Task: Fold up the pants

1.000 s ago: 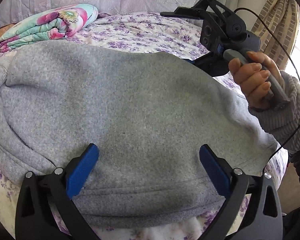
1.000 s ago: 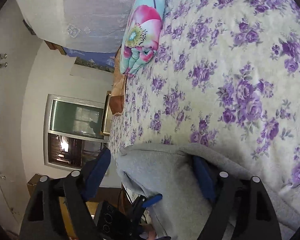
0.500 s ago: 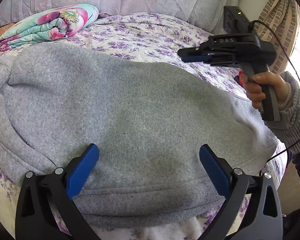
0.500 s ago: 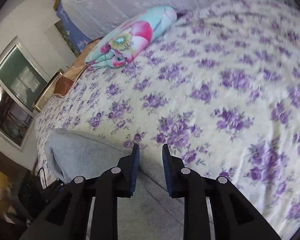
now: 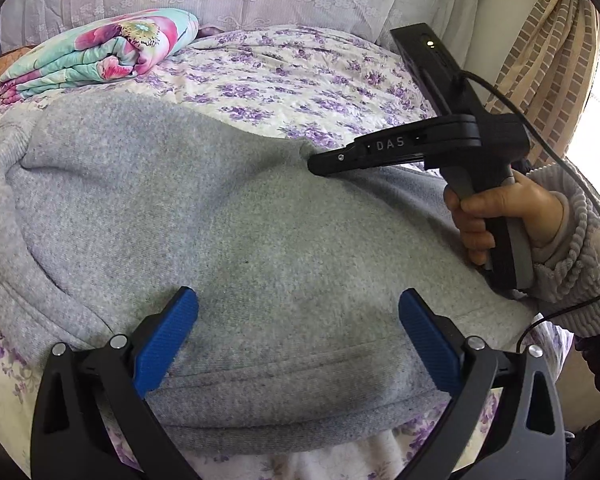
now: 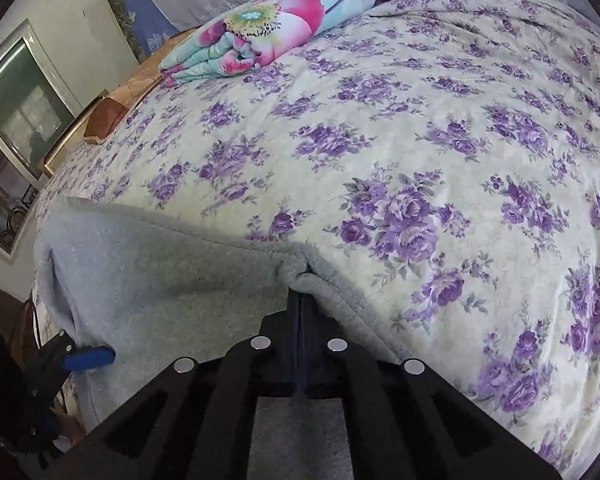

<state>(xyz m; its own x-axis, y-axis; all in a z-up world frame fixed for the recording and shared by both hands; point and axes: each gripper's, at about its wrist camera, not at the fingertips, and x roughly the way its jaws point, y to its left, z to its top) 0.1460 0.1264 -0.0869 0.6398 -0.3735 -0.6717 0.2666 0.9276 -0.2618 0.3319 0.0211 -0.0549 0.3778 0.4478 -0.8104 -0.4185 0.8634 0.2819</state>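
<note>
Pinching only the far edge of the grey pants (image 5: 228,220) spread on the bed (image 6: 420,128), the right tongs (image 6: 302,280) could lose that thin bite when lifting, while the left tongs (image 5: 298,320) hover spread at the near hem.

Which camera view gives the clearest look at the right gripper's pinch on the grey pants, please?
The right wrist view: the right gripper bunches the far edge of the grey pants between closed fingers. The left wrist view shows that pinch side-on.
</note>
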